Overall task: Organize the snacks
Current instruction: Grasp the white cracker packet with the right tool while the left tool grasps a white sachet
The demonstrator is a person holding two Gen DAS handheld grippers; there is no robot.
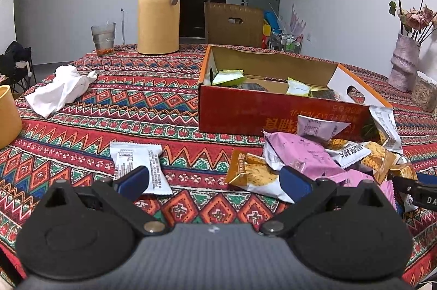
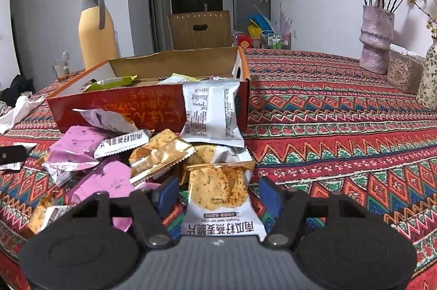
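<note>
Right tongs (image 2: 218, 191) straddling cracker packet (image 2: 218, 194), open box (image 2: 153, 109) holding snack packets (image 2: 112, 82)

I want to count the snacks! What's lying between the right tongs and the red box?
In the right wrist view, a heap of snack packets lies between the right tongs and the red box: pink, golden and white ones.

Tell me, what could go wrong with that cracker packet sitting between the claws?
The right hand-held gripper has the cracker packet between its fingers, but gaps show on both sides, so it could slip when lifted. Its top edge lies under the heaped snack pile, so pulling may drag neighbours along. The red box stands close behind, so a packet could snag its wall.
</note>
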